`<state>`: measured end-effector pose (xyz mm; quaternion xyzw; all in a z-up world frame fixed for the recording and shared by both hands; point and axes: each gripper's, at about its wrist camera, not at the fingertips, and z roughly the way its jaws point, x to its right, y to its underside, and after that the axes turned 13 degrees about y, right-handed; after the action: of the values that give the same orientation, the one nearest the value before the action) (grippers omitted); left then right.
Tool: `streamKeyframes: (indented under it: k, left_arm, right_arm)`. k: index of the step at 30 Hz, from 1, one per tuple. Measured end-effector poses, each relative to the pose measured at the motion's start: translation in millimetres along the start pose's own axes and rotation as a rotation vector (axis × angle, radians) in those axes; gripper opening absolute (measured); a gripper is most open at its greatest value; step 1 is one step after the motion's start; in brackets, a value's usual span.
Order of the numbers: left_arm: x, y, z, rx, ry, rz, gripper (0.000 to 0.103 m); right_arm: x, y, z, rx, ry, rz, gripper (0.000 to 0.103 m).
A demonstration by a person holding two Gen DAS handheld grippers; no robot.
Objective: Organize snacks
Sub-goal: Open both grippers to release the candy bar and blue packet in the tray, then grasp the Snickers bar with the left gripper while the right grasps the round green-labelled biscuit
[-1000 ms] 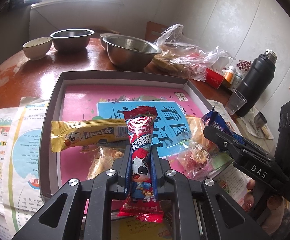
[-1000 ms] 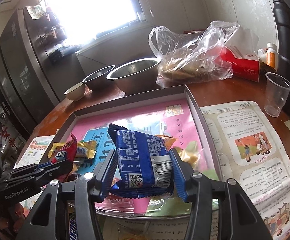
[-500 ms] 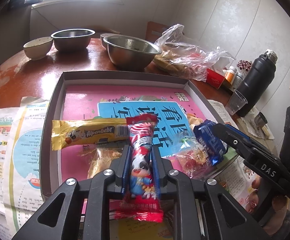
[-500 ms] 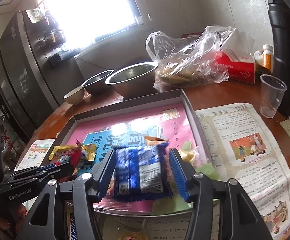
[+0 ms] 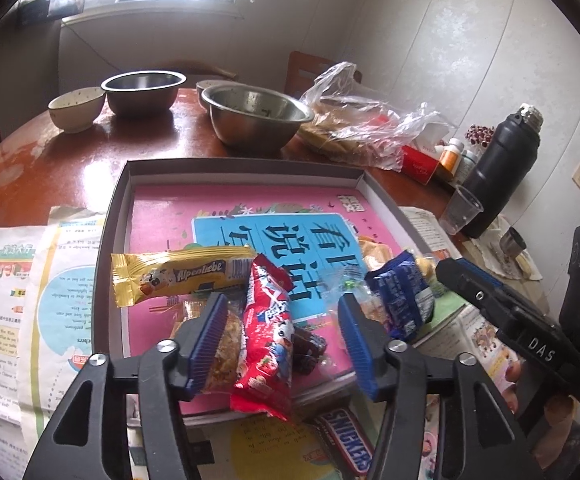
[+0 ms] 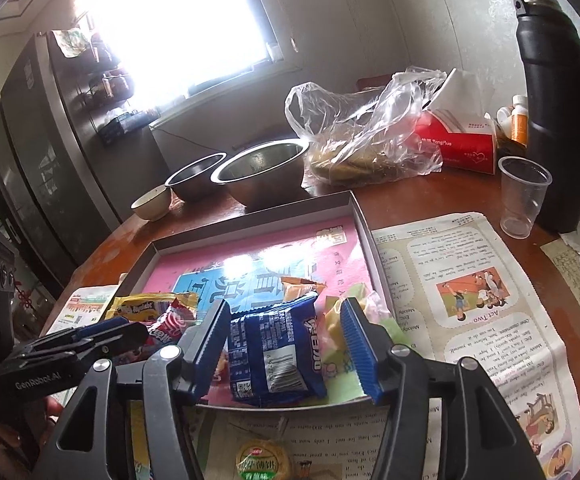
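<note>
A shallow box tray (image 5: 245, 164) with a pink and blue lining holds the snacks. My left gripper (image 5: 281, 316) is open, its jaws wide either side of a red candy packet (image 5: 267, 332) that lies loose over the tray's front edge. A gold Alpenliebe bar (image 5: 177, 274) lies to its left. My right gripper (image 6: 285, 328) is open around a blue biscuit packet (image 6: 275, 354) that rests in the tray's front right corner; this packet also shows in the left wrist view (image 5: 404, 294). Other small wrapped snacks lie around both.
Steel bowls (image 5: 255, 118), a ceramic bowl (image 5: 75, 108), a plastic bag of food (image 5: 354, 128), a red tissue box (image 6: 458, 144), a plastic cup (image 6: 522, 196) and a black flask (image 6: 554, 112) stand behind and right of the tray. A Snickers bar (image 5: 348, 438) and a green round snack (image 6: 263, 460) lie on newspaper in front.
Both grippers have opened and let go of their packets. The red candy packet and the blue biscuit packet now lie in the tray's front part. Both grippers have drawn back a little.
</note>
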<state>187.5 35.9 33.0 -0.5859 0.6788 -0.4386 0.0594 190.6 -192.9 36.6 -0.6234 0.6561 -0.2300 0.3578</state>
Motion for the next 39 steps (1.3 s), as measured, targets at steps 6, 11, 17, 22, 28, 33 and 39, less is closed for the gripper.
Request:
streamKeyframes:
  k: [6, 11, 17, 22, 28, 33, 39]
  left_arm:
    - [14.3, 3.8, -8.9, -0.019, 0.01, 0.019, 0.064]
    - [26.0, 9.6, -14.0, -0.028, 0.005, 0.034, 0.064]
    - [39.8, 21.3, -20.6, -0.038, -0.023, 0.065, 0.065]
    - [47.6, 32.0, -21.7, -0.062, -0.035, 0.079, 0.065]
    - [51.8, 46.1, -21.9, -0.093, -0.05, 0.088, 0.065]
    - [50.9, 55.8, -20.7, -0.118, -0.059, 0.085, 0.065]
    - [49.8, 64.6, -15.5, -0.149, -0.057, 0.078, 0.065]
  right_arm:
    - [-1.6, 5.4, -14.4, 0.011, -0.002, -0.016, 0.06]
    - [-2.2, 10.9, -26.4, 0.018, -0.001, -0.027, 0.06]
    - [-3.0, 16.0, -41.4, 0.032, -0.004, -0.042, 0.06]
    - [-2.7, 23.6, -50.1, 0.031, 0.0, -0.058, 0.06]
    - [0.7, 33.2, -56.8, 0.022, 0.003, -0.065, 0.06]
    - [1.3, 39.8, -61.0, 0.016, 0.007, -0.079, 0.061]
    - [1.3, 47.4, -64.0, 0.002, 0.013, -0.094, 0.061]
